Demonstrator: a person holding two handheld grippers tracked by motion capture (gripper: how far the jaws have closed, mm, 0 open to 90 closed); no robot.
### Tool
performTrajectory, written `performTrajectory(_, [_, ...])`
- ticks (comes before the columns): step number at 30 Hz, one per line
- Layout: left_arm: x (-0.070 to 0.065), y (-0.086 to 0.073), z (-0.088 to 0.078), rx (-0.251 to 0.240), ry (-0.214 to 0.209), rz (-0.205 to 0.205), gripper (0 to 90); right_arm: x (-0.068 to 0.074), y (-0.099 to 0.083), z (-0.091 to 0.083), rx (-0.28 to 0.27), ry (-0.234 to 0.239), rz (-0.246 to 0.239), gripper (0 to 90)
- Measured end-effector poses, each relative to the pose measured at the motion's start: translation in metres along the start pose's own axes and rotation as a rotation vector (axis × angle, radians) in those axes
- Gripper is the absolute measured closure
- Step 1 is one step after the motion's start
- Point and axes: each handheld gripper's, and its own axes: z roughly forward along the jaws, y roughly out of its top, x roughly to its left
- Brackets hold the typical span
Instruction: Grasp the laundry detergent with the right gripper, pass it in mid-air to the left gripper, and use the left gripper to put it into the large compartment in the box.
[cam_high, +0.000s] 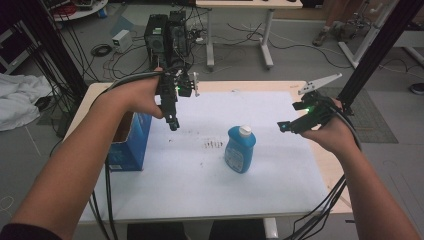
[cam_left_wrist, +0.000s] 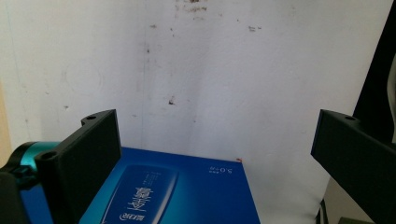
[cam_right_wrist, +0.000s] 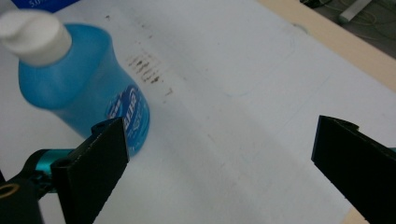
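Observation:
A blue bottle (cam_high: 240, 150) with a white cap stands upright near the middle of the white mat (cam_high: 200, 190). In the right gripper view the bottle (cam_right_wrist: 84, 93) is at the upper left, just beyond the left jaw. My right gripper (cam_high: 284, 126) hovers to the bottle's right, pointing at it; its jaws (cam_right_wrist: 223, 125) are open and empty. A blue carton (cam_high: 127, 145) stands at the mat's left edge. My left gripper (cam_high: 173, 122) hangs pointing down beside the carton, open (cam_left_wrist: 217, 121) and empty, with the printed carton face (cam_left_wrist: 187, 191) below it.
Brown smudges (cam_high: 214, 145) mark the mat left of the bottle. The wooden table edge (cam_high: 332, 170) runs along the right. A black computer tower (cam_high: 167, 37) and cables lie beyond the far edge, and a black frame post (cam_high: 372, 55) rises at the right.

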Motion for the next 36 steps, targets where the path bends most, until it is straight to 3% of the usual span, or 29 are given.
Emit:
performTrajectory(8, [-0.001,-0.003,0.001,-0.006,-0.002,0.002,1.7,0.013,-0.038,0.003,-0.019,0.011,0.01,3.1])
performTrajectory(10, [-0.003,-0.004,0.002,-0.008,0.0,0.004,1.7,0.022,-0.053,0.008,-0.028,0.025,0.006,3.1])
performTrajectory(16, [-0.007,-0.001,0.001,-0.009,0.002,0.011,1.7,0.039,-0.07,0.021,-0.039,0.048,-0.005,3.1])
performTrajectory(23, [-0.011,0.0,0.0,-0.002,0.007,0.02,1.7,0.054,-0.075,0.038,-0.036,0.063,-0.02,3.1])
performTrajectory(36, [-0.02,-0.009,0.0,-0.015,0.015,0.019,1.7,0.08,-0.065,0.069,-0.039,0.095,-0.049,3.1])
